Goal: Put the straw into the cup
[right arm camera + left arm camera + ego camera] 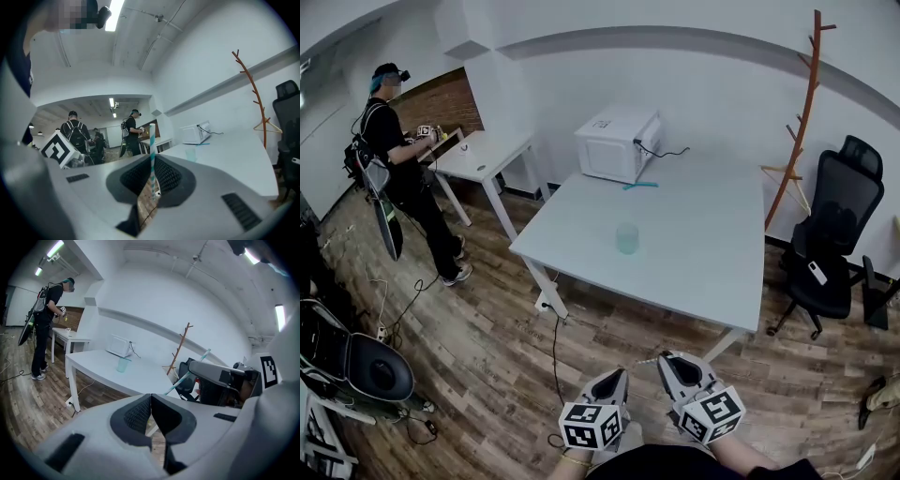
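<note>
A pale green translucent cup (626,237) stands upright near the middle of the white table (703,262), well ahead of both grippers. My right gripper (673,362) is shut on a teal-and-white striped straw (152,152), which stands upright between its pads. From the left gripper view the straw (187,376) slants up out of the right gripper (213,373). My left gripper (614,380) is beside it, jaws shut with nothing between them (151,397). Both hang over the wooden floor, short of the table's near edge. The cup (190,153) shows small and far away beyond the right gripper (152,161).
A white microwave (617,142) sits at the table's far edge with a teal strip (640,186) lying before it. A person (403,178) stands at a smaller table (483,155) on the left. An office chair (834,244) and a wooden coat rack (806,103) stand to the right. Cables trail on the floor.
</note>
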A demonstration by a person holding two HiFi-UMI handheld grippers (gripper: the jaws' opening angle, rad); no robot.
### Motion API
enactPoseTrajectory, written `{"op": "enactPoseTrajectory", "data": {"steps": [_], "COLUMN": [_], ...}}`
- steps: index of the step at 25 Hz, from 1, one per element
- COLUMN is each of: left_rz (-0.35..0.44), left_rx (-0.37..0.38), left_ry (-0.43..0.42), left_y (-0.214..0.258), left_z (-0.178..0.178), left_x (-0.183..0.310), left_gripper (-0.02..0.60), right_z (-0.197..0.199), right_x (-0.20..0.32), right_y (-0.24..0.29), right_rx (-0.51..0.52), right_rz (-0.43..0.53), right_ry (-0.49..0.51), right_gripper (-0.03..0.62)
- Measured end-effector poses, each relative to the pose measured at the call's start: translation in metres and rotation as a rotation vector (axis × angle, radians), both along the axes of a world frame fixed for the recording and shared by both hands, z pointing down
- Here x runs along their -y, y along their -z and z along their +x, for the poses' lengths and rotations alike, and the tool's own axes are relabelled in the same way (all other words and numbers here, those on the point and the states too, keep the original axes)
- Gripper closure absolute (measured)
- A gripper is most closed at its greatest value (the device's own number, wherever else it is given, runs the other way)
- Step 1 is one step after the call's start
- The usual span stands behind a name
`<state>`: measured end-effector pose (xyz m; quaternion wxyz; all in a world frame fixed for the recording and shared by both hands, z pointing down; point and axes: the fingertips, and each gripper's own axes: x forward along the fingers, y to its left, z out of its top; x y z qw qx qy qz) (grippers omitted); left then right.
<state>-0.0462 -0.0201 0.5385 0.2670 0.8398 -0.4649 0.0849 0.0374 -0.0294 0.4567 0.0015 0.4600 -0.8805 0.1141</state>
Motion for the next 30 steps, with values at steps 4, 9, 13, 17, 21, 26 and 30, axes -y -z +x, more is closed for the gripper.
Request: {"op": "enactPoseTrajectory", "data": {"steps": [4, 9, 13, 17, 21, 26, 30], "left_rz": [0.003, 0.008, 0.009, 0.009, 0.009, 0.009, 0.005], "left_rx": [-0.003, -0.005, -0.007, -0.004, -0.006, -0.002, 0.002], "left_ry": [-0.011, -0.023, -0.035, -0.050, -0.049, -0.042, -0.034], "left_y": [0.004, 0.004, 0.001, -0.002, -0.005, -0.004, -0.005], "left_z": [-0.012, -0.031, -0.040, -0.048, -0.057, -0.070, -0.080], "left_x": [0.026, 0.056, 0.077, 0.091, 0.104, 0.119, 0.127], "left_gripper": [0.561, 0.561, 0.561, 0.561, 0.561, 0.561, 0.561], "right_z": [-0.011, -0.027, -0.038, -0.048, -0.055, -0.064, -0.067], "right_x": [0.026, 0.054, 0.074, 0.087, 0.100, 0.118, 0.128], "right_y": [0.006, 0.009, 0.008, 0.005, -0.001, 0.001, 0.002], "right_rx": [-0.003, -0.008, -0.006, -0.005, -0.011, -0.011, -0.007], "right_rz": [0.005, 0.014, 0.021, 0.017, 0.013, 0.019, 0.024], "right_ry": [-0.013, -0.031, -0.041, -0.051, -0.052, -0.053, -0.064], "right_gripper": [0.553, 0.551, 0.551, 0.551, 0.551, 0.551, 0.551]}}
